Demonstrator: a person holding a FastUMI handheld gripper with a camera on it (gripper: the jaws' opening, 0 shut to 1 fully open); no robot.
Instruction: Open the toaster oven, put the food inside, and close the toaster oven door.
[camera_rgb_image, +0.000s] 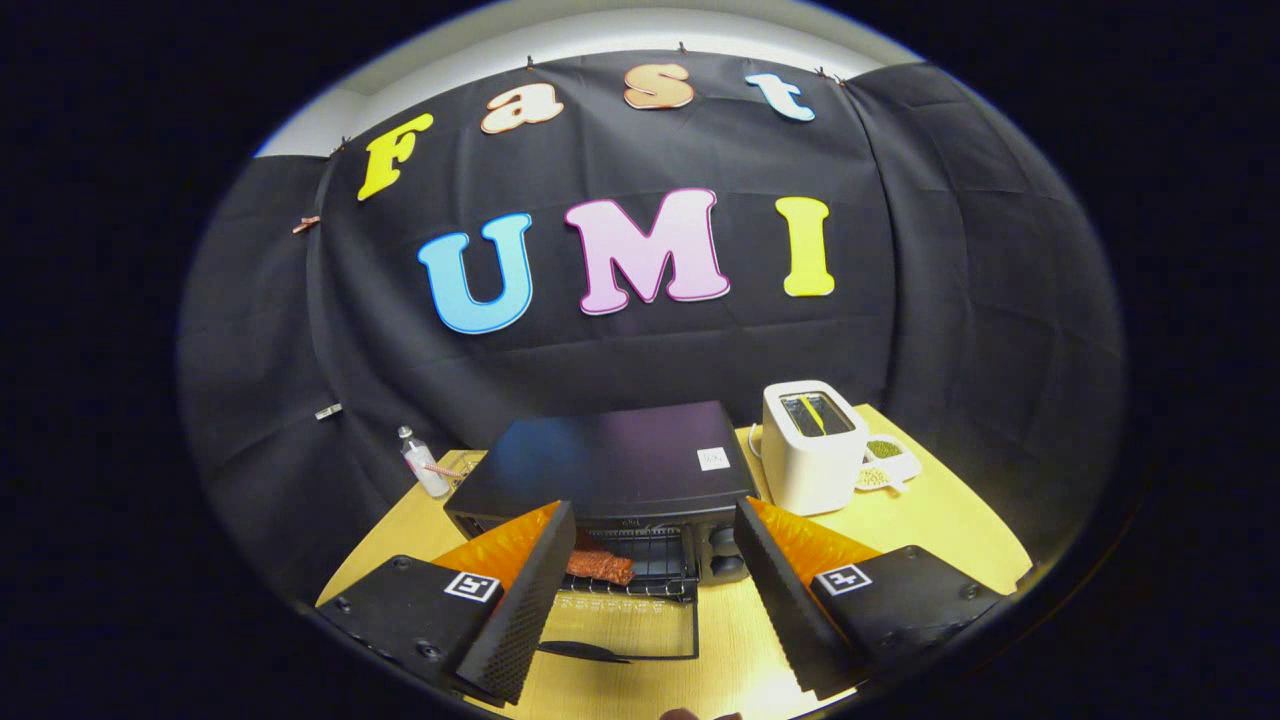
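- Hand-held gripper (650, 590): fingers spread wide, holding nothing.
- Food (600, 565) already on rack inside toaster oven (610, 465); door (625, 628) down flat on counter (940, 520).
- Door probably stiff, hinged, light: best lifted by handle (590, 651) at front edge.

Glossy black toaster oven (615, 460) with wire metal rack (640, 560), smooth white plastic toaster (810, 450), pale wood-look table (940, 520).

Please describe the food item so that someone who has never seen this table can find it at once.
Start at the black toaster oven in the middle of the wooden table; its door hangs open. The food lies on the wire rack inside, just beyond the open gripper. It is the one reddish-brown strip there.
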